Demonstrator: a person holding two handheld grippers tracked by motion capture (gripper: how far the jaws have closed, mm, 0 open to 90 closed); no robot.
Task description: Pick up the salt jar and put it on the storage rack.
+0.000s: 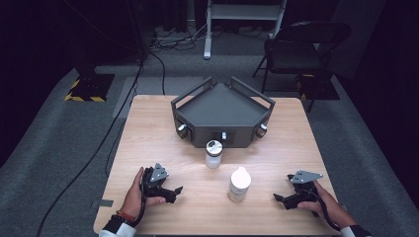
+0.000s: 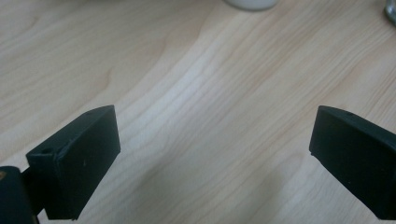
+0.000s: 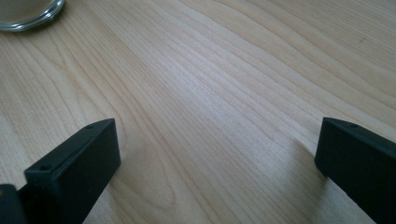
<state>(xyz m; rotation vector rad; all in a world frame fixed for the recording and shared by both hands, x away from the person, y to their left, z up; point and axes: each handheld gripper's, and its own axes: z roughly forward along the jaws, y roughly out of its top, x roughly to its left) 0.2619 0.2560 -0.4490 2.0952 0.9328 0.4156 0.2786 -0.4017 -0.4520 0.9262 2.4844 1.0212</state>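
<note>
Two grippers idle, mine: left gripper [image 1: 174, 191] and right gripper [image 1: 279, 198], jaws spread, empty. White bottle [image 1: 239, 183] mid-table between them, glass jar [image 1: 214, 154] behind. Pre-grasp stage, I judge; next: approach bottle.

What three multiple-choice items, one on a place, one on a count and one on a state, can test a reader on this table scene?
1. Where does the white plastic bottle stand?
A. between the two grippers
B. inside the dark grey metal tray
C. on the floor

2. How many containers stand on the light wooden table?
A. one
B. two
C. four

3. How are the left gripper fingers?
A. shut on the bottle
B. shut, holding nothing
C. apart, holding nothing

Key: 1 A, the high view shows it between them; 2 B, the bottle and the clear glass jar with a silver lid; 3 C, bare wood shows between them.
</note>
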